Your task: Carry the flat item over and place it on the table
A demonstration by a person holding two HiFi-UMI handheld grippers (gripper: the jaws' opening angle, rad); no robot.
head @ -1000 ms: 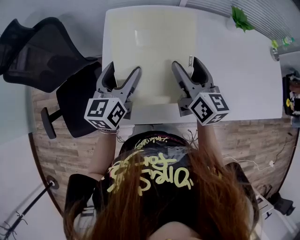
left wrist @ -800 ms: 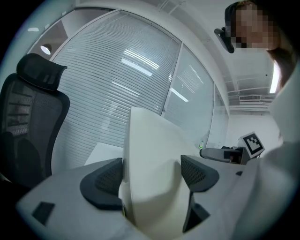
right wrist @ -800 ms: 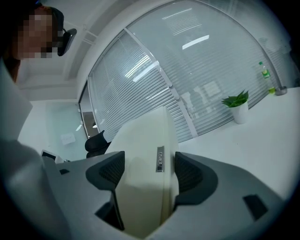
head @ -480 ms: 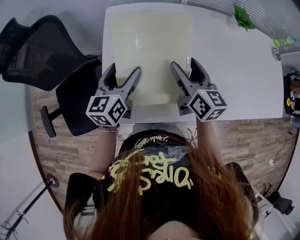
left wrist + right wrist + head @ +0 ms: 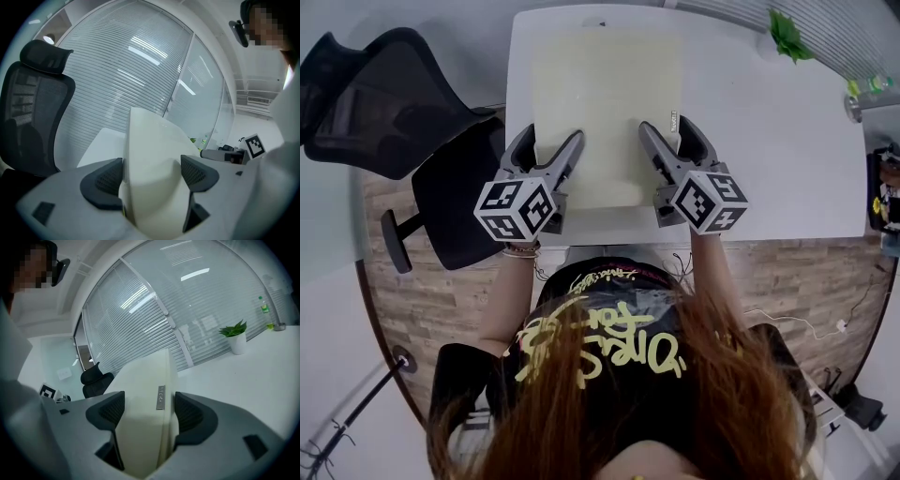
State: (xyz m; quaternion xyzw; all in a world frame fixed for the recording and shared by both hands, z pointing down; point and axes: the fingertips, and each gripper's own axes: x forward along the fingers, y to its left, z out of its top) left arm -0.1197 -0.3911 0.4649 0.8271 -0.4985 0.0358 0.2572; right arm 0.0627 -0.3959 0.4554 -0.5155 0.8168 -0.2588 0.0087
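A flat cream pad (image 5: 605, 103) with a small side tag lies level over the left part of the white table (image 5: 769, 141). Whether it touches the tabletop I cannot tell. My left gripper (image 5: 551, 150) is shut on the pad's near left edge, and my right gripper (image 5: 667, 133) is shut on its near right edge. In the left gripper view the pad (image 5: 154, 159) bulges between the dark pads (image 5: 105, 180) of the left gripper (image 5: 152, 174). The right gripper view shows the pad (image 5: 143, 399) pinched in the right gripper (image 5: 146, 411), tag facing right.
A black mesh office chair (image 5: 384, 103) stands close to the table's left side. A small potted plant (image 5: 783, 37) and a bottle (image 5: 862, 86) sit at the table's far right. Glass walls with blinds (image 5: 154, 310) lie beyond. Wood-pattern floor (image 5: 806, 272) runs below the table's near edge.
Both grippers have shifted a little forward, away from the person, carrying the pad with them. Their grip on the pad's near edge is unchanged.
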